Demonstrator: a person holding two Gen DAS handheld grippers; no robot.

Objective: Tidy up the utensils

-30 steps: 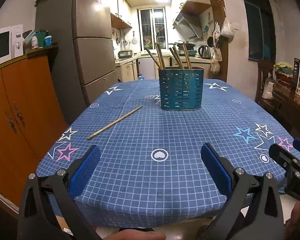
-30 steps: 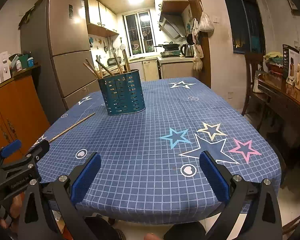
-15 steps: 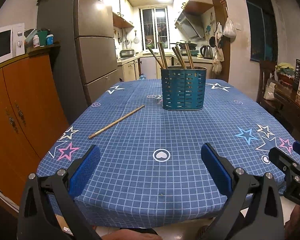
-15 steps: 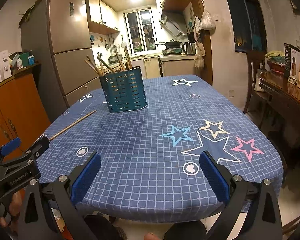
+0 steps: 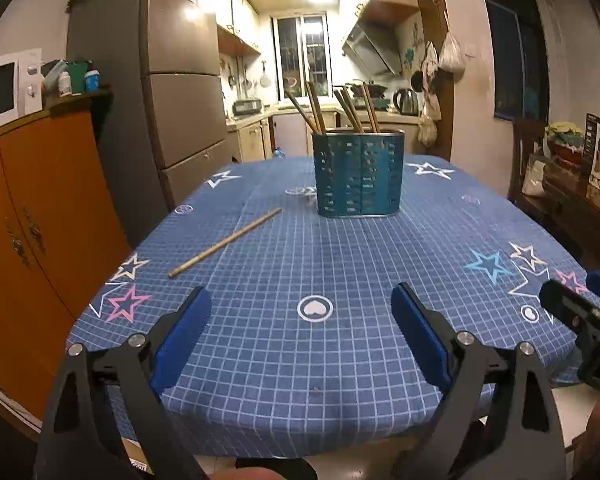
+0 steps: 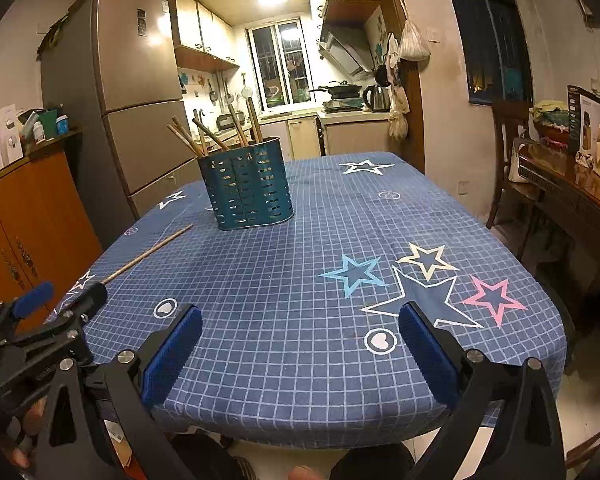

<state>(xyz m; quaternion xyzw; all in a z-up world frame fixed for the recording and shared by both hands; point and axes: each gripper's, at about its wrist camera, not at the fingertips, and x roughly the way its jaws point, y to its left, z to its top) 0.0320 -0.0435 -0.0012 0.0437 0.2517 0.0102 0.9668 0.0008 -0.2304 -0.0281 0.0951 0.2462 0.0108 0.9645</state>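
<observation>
Lone chopstick (image 5: 225,242) — beside holder (image 5: 359,174)

Teal slotted holder (image 5: 359,173) standing upright mid-table, several wooden chopsticks (image 5: 342,108) leaning out of its top at angles, one loose chopstick (image 5: 225,242) lying flat and diagonal on the cloth, apart from the holder's left side

left view: I look from behind the left gripper (image 5: 300,328), at near table edge, tilted down along tablecloth (image 5: 340,360).
right view: same, from right gripper (image 6: 300,344), beside it.
shared: utensil holder (image 5: 359,173) ahead, loose chopstick (image 5: 225,242) forward-left, kitchen beyond.
</observation>
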